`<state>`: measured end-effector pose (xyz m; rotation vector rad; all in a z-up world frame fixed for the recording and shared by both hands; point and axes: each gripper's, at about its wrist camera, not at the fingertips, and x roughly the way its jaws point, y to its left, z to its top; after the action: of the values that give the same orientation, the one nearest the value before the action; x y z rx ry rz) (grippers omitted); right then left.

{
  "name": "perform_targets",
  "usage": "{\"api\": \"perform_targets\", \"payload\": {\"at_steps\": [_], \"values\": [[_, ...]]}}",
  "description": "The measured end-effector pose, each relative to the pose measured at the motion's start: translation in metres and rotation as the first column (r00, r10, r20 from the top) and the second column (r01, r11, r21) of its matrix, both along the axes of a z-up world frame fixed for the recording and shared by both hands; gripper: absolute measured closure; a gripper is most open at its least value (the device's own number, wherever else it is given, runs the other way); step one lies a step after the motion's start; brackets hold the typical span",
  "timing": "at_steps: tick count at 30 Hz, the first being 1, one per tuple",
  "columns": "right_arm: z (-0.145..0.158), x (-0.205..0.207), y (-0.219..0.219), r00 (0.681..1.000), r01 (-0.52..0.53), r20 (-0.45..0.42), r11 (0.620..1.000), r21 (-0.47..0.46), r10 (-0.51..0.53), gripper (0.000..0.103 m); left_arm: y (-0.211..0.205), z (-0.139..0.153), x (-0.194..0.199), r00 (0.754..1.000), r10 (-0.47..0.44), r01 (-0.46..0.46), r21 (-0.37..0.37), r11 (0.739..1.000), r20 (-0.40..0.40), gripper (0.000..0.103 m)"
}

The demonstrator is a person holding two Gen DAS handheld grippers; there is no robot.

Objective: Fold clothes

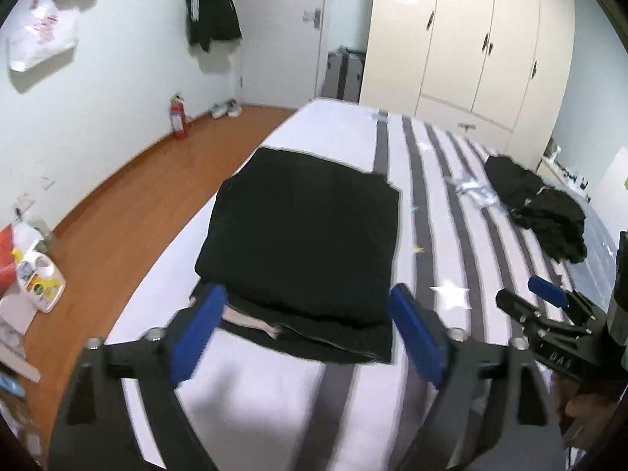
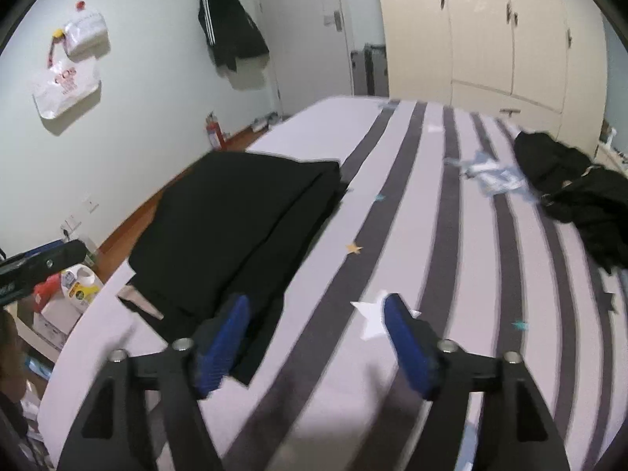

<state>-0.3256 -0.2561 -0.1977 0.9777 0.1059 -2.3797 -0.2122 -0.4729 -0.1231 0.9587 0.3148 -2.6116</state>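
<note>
Folded garment: black, plain.
Bed sheet: pale lilac-white, dark grey stripes, scattered white, yellow and teal stars.
Unfolded clothes pile: black.
Gripper pads: blue, on black frames.
Floor: orange-brown wood.
Wardrobe: cream.
Fire extinguisher: red.
Hanging jacket: black, white stripes.

A home bedroom: striped bed, cream wardrobe, hung jacket
</note>
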Motion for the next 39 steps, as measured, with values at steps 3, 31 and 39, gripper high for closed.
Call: {"api": "perform_targets", "payload": {"at_steps": [3, 31, 39], "values": [[0.020, 0.017, 0.032, 1.000, -0.018, -0.026, 1.000, -0.017, 0.018, 0.010, 0.046, 0.016, 0.030, 0.998, 0.054, -0.054, -0.014, 0.998, -0.029, 0.007], [0.055, 0.235, 0.206, 0.934, -0.149, -0.343, 0.980, -0.131, 0.096, 0.001, 0.262, 0.004, 0.254, 0.937, 0.198, -0.251, -0.160, 0.955, -0.288, 0.001], [0.094, 0.294, 0.236, 0.942, -0.161, -0.314, 0.980, -0.117, 0.117, 0.001, 0.306, 0.046, 0.302, 0.941, 0.207, -0.242, -0.103, 0.965, -0.268, 0.001]]}}
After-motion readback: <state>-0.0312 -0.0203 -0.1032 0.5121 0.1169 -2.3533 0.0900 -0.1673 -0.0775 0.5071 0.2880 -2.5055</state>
